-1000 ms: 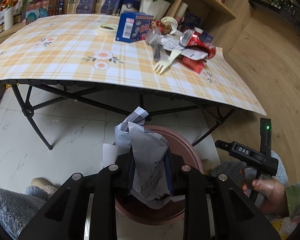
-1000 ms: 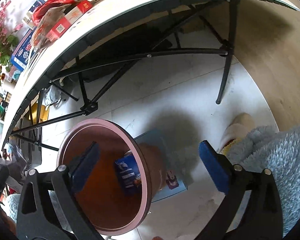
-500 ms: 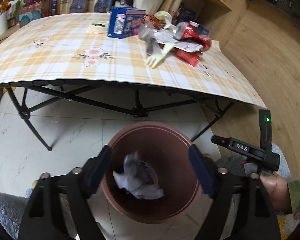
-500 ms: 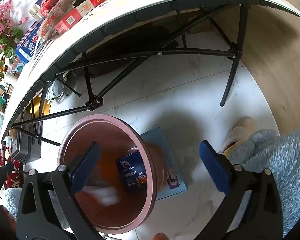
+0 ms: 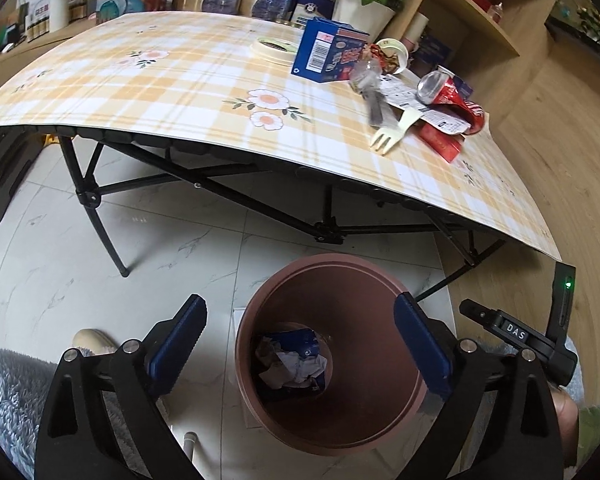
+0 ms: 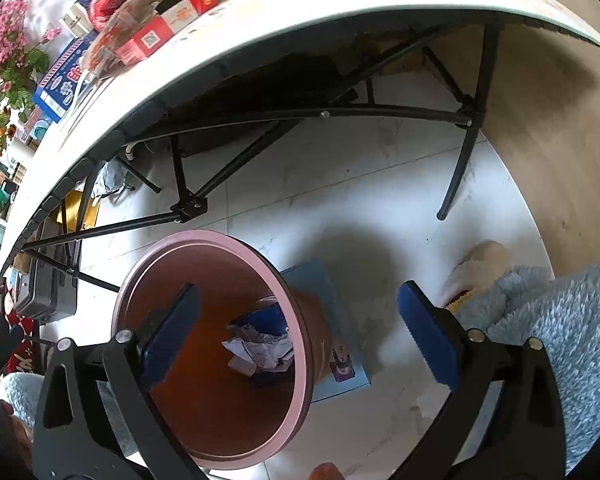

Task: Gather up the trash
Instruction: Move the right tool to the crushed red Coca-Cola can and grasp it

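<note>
The left gripper (image 5: 296,344) is seen spread wide above the brown bin (image 5: 380,420), its jaws having just been opening, and nothing is caught between the blue pads (image 5: 420,346). The right gripper (image 6: 296,326) is likewise held wide apart and empty, one finger in front of the bin's (image 6: 220,432) mouth and the other over the white floor (image 6: 380,184). At the bottom of the bin, crumpled white paper (image 5: 300,366) is found lying against a blue carton (image 5: 296,340); the same paper (image 6: 260,350) is shown in the right wrist view. A flat blue box (image 6: 340,356) is seen under the bin on the floor. Behind, a folding table (image 5: 140,92) with a checked cloth is set, and more trash is left near its far right corner: a blue box (image 5: 328,50), a crushed red can (image 5: 440,90), a pale plastic fork (image 5: 392,132), a red packet (image 5: 440,142) and a roll of tape (image 5: 274,46). A fluffy blue sleeve (image 6: 560,320) and a slipper (image 6: 480,264) are visible at the right.
</note>
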